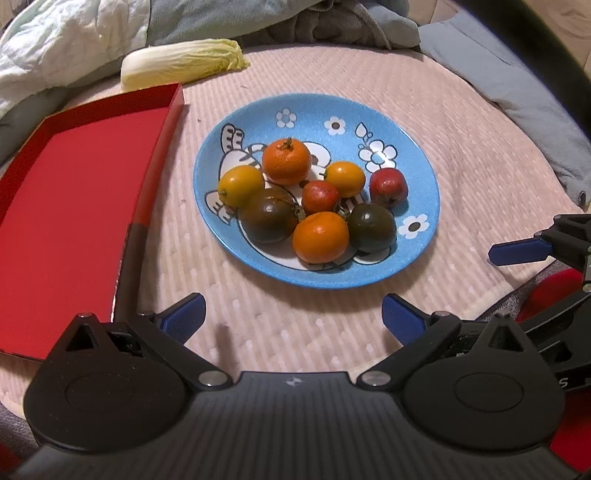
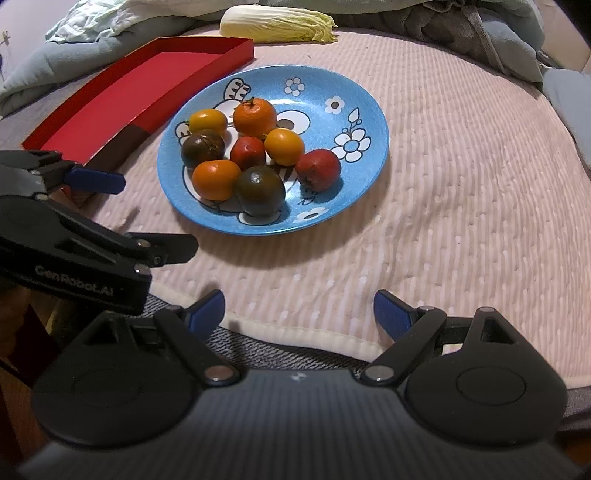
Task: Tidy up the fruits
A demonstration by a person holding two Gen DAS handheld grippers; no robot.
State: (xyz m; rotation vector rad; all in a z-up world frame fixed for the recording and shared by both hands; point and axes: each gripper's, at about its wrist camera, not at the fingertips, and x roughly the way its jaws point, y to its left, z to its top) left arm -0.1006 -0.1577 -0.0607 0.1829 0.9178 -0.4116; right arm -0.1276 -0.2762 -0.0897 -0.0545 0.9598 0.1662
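A blue flowered plate point(image 1: 417, 229) point(image 2: 354, 184) sits on the pink mat and holds several fruits: two orange mandarins point(image 1: 286, 160) point(image 2: 255, 116), two yellow ones point(image 1: 240, 185) point(image 2: 283, 146), two red ones point(image 1: 388, 185) point(image 2: 317, 168) and two dark green tomatoes point(image 1: 269, 215) point(image 2: 260, 190). An empty red tray point(image 1: 62, 206) point(image 2: 140, 88) lies left of the plate. My left gripper point(image 1: 293, 319) hovers open in front of the plate, nothing between its fingers. My right gripper point(image 2: 298, 314) stands open at the mat's front edge, also holding nothing. Each gripper shows at the other view's side.
A napa cabbage point(image 1: 184, 64) point(image 2: 277, 23) lies at the back of the mat, behind the tray. Rumpled bedding and clothes point(image 1: 258, 18) ring the far side. The pink mat point(image 2: 461, 184) has open room to the right of the plate.
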